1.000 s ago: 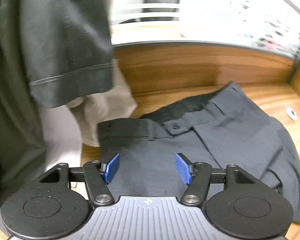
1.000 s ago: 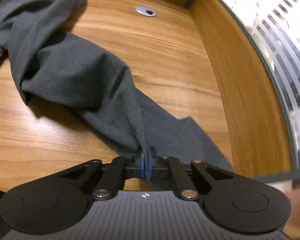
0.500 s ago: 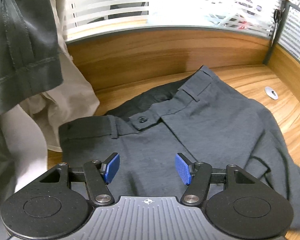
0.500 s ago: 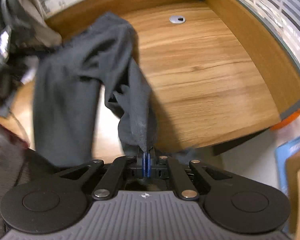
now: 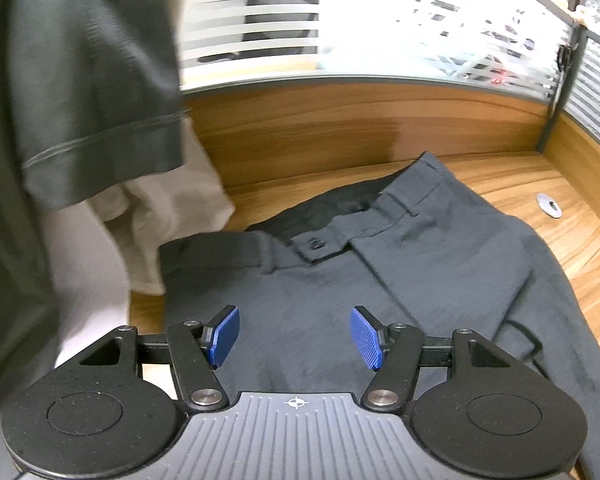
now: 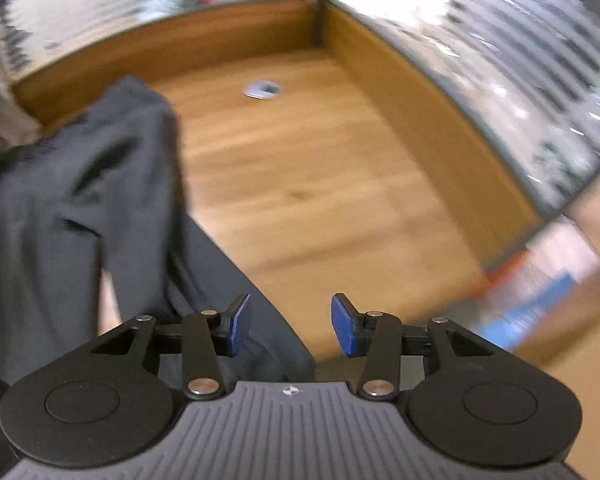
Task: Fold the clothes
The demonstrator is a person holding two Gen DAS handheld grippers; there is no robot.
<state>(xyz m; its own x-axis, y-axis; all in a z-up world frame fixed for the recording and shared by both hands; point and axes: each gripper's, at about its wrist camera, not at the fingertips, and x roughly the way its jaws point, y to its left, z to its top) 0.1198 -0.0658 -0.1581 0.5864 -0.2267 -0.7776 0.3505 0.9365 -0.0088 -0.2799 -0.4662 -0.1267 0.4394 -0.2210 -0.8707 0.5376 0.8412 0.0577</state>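
**A:** Start at your fingers. What are they doing?

**B:** Your left gripper is released: its blue fingers stand wide apart over the front of the dark grey trousers, with nothing pinched between them. Your right gripper has just been opening; its fingers are apart and hold nothing. The trouser fabric lies just beside and under the left-hand finger in that view, not between the pads.

**A:** And where do the trousers lie?

**B:** On the wooden tabletop. In the left wrist view the waistband, with its button and belt loops, points toward the back edge, and the cloth spreads toward you and to the right. In the right wrist view, which is blurred, a bunched leg runs along the tabletop's left part and drops over the near edge beside the gripper.

**A:** What lies around them on the surface?

**B:** A round metal cable grommet is set in the bare wood toward the back right corner, well apart from the cloth. Near the back left, a pale cream garment touches the waistband's corner, and a dark grey-green garment with a stitched hem hangs above it.

**A:** And the room?

**B:** A low wooden wall borders the tabletop at the back and right, topped by frosted, striped glass panels with bright light behind them. A dark post stands at the back right corner.
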